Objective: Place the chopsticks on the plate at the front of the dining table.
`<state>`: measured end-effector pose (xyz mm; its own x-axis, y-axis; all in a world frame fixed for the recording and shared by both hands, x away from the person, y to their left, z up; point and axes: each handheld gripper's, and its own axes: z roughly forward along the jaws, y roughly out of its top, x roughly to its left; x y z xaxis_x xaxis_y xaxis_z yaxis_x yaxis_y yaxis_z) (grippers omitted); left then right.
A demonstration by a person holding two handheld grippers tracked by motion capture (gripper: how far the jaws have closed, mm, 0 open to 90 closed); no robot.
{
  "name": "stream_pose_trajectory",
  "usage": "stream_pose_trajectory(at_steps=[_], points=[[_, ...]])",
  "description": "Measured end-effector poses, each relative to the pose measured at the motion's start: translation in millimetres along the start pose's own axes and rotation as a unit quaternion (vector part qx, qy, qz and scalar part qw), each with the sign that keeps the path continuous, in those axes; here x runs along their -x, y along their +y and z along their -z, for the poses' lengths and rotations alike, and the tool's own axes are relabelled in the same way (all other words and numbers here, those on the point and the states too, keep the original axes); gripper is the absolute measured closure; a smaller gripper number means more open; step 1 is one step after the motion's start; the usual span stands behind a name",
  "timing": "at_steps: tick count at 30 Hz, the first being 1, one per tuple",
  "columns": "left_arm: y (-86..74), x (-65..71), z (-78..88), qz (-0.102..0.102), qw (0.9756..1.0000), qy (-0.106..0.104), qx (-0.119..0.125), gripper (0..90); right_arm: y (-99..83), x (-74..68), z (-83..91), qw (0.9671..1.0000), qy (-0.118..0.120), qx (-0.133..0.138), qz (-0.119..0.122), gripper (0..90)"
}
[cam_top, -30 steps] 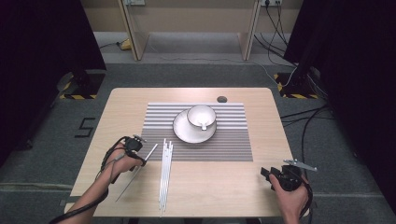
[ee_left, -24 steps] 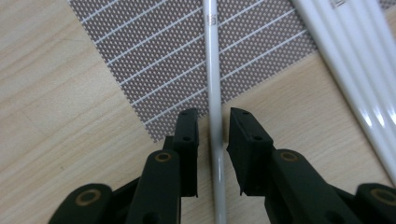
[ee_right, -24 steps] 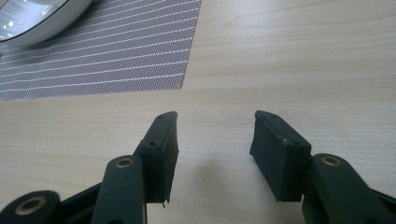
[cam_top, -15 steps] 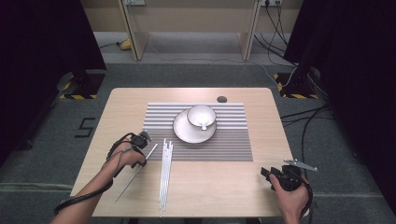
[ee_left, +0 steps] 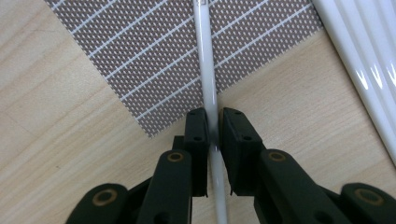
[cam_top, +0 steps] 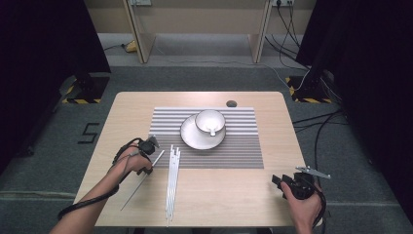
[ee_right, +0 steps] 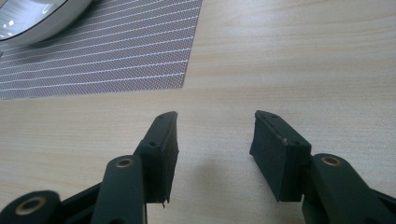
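My left gripper [ee_left: 212,128] has just been closing & now pinches a thin white stick [ee_left: 205,70]; it's glossy, straight, lying slantwise from bare table [cam_top: 229,195] onto the striped placemat [cam_top: 243,151] corner, just left of the bundle of white sticks [cam_top: 171,183] (same sort, lying together); on the mat a white plate [cam_top: 192,139] carries a cup [cam_top: 210,121] w/ a spoon in it; my right gripper [ee_right: 212,154] rests on the table's near right edge, jaws wide, nothing btw them.
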<state>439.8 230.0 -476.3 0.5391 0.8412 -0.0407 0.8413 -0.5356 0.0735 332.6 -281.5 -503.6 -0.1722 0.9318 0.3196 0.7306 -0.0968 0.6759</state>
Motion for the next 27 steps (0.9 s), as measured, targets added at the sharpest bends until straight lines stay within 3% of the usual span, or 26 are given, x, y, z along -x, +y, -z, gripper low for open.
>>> stream_pose_trajectory(at_steps=[5,12,17,21,27], points=[[-1.1,8.3,-0.6,-0.008,0.9997,0.023,0.004,83.7,-0.2,-0.6,-0.4,1.0,0.0,-0.001,0.0,50.8],[-1.7,6.7,-0.6,-0.008,0.9998,0.017,0.006,84.4,0.1,-1.0,-1.1,1.0,0.0,-0.002,0.003,51.0],[4.8,10.6,-0.9,-0.039,0.9987,0.029,-0.015,85.2,0.4,0.1,-0.2,1.0,0.0,-0.001,0.0,51.2],[8.4,9.8,-1.3,-0.042,0.9984,0.026,-0.028,85.2,0.3,0.4,0.6,1.0,0.0,0.0,-0.001,51.2],[8.1,5.1,-1.1,-0.035,0.999,0.01,-0.027,85.3,0.4,0.6,0.5,1.0,0.0,0.0,-0.001,51.2]])
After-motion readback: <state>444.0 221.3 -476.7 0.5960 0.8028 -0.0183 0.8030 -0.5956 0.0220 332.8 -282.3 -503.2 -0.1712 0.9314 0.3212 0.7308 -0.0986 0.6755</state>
